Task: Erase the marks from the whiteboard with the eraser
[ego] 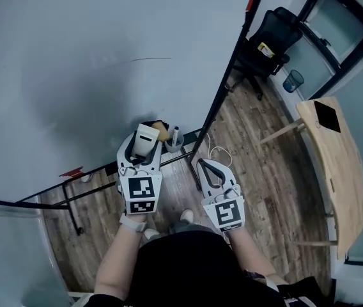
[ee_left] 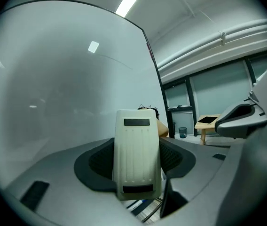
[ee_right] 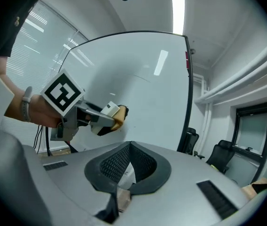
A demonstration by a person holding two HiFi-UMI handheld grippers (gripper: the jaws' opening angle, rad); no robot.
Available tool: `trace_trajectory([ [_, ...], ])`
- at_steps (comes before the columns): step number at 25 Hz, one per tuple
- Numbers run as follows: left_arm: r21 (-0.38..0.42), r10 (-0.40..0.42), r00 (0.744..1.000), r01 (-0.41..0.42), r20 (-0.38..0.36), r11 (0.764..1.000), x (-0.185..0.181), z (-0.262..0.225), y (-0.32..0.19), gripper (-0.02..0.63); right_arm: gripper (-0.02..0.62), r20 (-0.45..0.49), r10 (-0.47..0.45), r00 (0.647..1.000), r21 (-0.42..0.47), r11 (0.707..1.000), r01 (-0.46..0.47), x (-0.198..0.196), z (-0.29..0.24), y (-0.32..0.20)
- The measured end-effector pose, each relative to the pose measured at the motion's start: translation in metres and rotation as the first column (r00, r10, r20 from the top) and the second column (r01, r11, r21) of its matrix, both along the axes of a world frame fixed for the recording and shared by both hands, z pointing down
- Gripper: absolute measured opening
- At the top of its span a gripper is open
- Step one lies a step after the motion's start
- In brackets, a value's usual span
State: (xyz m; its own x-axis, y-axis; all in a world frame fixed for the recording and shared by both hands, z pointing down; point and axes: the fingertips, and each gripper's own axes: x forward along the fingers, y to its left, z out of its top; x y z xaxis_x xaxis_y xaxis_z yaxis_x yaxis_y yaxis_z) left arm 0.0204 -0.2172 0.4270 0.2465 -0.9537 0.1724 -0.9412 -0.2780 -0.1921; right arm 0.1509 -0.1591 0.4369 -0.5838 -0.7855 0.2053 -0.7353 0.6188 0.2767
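1. Since the eraser [ee_left: 137,159] stood upright between the jaws of the left gripper [ego: 147,142], which pressed on its 2 long sides, we judged that this grip left the yellowish felt face free to meet the whiteboard [ego: 73,56].
2. We held the eraser low, near the board's lower edge. No view showed us whether the felt touched the surface or sat just off it.
3. We found only 1 faint curved line [ego: 149,59] on the board, well above the eraser, and the rest of the surface looked bare. From that we judged the wiping was close to done, and that the left gripper would have to go up to reach this last mark.
4. The right gripper [ego: 204,166] had its jaws pressed together with nothing between them. We held it beside the left one, off the board and nearer the stand's black frame [ego: 223,88], probably because 1 tool was enough for wiping and the idle one was better out of the way.
5. The office chair [ego: 268,40] and the wooden table [ego: 338,165] stood well apart on the right, so we saw nothing that would block an upward sweep.
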Motion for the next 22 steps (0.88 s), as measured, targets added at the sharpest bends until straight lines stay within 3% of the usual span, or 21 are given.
trace_trajectory([
  [6, -0.066, -0.112, 0.991, 0.106, -0.080, 0.992, -0.064, 0.035, 0.050, 0.261, 0.028, 0.023, -0.117, 0.993, -0.035, 0.992, 0.118, -0.047, 0.008, 0.009],
  [13, -0.098, -0.235, 0.961, 0.222, -0.146, 0.970, -0.127, 0.053, 0.102, 0.261, 0.028, 0.047, -0.218, 0.975, -0.070, 0.973, 0.221, -0.097, 0.015, 0.023],
  [22, -0.097, -0.238, 0.954, 0.223, -0.181, 0.970, -0.165, 0.058, 0.150, 0.261, 0.028, 0.082, -0.298, 0.951, -0.100, 0.947, 0.305, -0.141, 0.016, 0.035],
])
